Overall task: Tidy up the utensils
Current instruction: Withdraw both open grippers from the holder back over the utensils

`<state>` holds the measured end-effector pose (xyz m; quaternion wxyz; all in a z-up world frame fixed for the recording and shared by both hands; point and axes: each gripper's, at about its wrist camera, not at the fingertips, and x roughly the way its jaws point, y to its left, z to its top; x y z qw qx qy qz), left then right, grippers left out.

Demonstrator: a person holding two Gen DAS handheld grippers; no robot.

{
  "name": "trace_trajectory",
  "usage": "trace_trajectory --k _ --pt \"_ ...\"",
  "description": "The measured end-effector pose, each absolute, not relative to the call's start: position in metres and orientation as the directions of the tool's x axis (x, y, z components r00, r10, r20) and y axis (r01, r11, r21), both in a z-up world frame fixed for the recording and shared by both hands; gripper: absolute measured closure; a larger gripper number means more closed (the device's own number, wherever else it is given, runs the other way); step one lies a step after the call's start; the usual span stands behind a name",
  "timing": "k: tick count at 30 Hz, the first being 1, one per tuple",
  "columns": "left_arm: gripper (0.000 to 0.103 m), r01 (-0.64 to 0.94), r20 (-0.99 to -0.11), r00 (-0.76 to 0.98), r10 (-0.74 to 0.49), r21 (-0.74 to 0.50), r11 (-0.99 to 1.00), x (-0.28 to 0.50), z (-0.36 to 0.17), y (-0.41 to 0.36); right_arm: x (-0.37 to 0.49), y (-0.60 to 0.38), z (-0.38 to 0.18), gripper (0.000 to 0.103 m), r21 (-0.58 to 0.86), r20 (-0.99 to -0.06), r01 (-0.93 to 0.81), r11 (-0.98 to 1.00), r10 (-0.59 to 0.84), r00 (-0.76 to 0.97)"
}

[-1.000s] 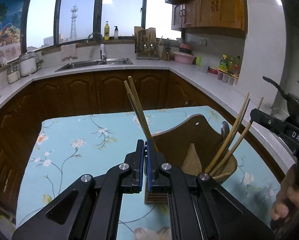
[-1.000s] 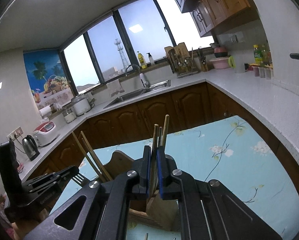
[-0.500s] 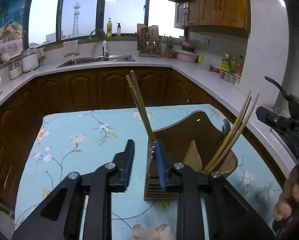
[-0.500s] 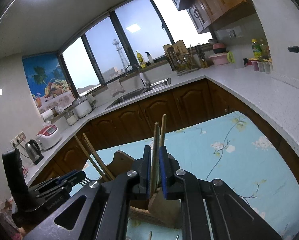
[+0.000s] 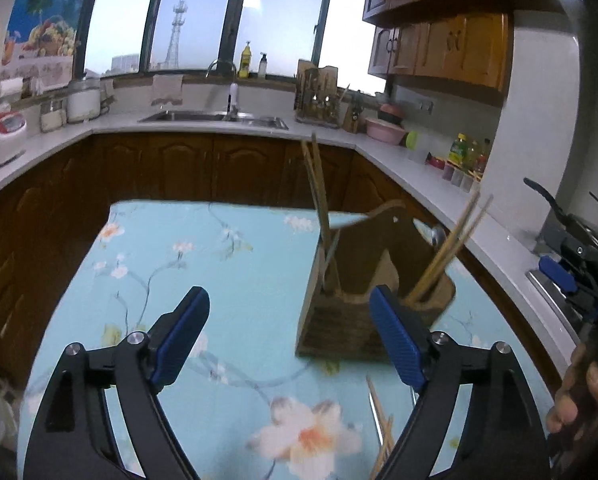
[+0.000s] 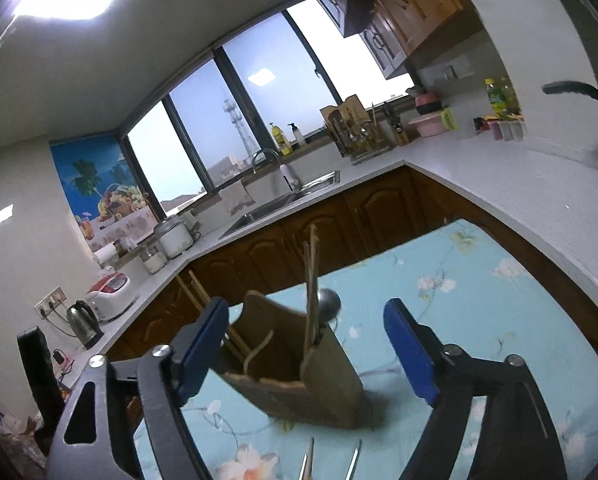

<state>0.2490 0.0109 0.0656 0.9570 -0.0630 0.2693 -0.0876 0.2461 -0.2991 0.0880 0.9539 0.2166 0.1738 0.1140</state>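
Standing near the surface's right edge, wooden utensil holder (image 5: 363, 280) w/ chopsticks (image 5: 319, 200) upright inside. Left gripper (image 5: 287, 340) & right gripper (image 6: 307, 352) jaws opening, nothing clamped. Loose chopsticks (image 5: 381, 420) lie on floral cloth (image 5: 179, 248) at near edge.

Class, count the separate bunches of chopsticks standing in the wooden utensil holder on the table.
2. One bunch stands nearly upright in the left end of the wooden utensil holder; the other leans right from the right end. More lie loose on the tablecloth, partly hidden.
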Motion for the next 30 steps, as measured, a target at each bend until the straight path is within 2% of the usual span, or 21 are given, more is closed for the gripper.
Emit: trace_trajectory --k 6,13,30 --pt "0.018 0.134 -0.537 0.813 -0.227 -0.207 0.969 0.209 0.040 0.018 0.212 -0.306 0.064 0.016 0.461 -0.328 -0.112 0.880 0.287 0.900" --pt "0.018 0.167 -0.573 0.770 -0.280 -0.242 0.956 0.170 0.008 0.013 0.177 -0.313 0.025 0.016 0.477 -0.423 -0.058 0.877 0.287 0.859" --pt "0.018 0.243 -0.666 0.683 -0.300 -0.180 0.953 0.143 -0.035 -0.022 0.140 -0.320 -0.024 0.016 0.458 -0.537 0.005 0.889 0.272 0.798"
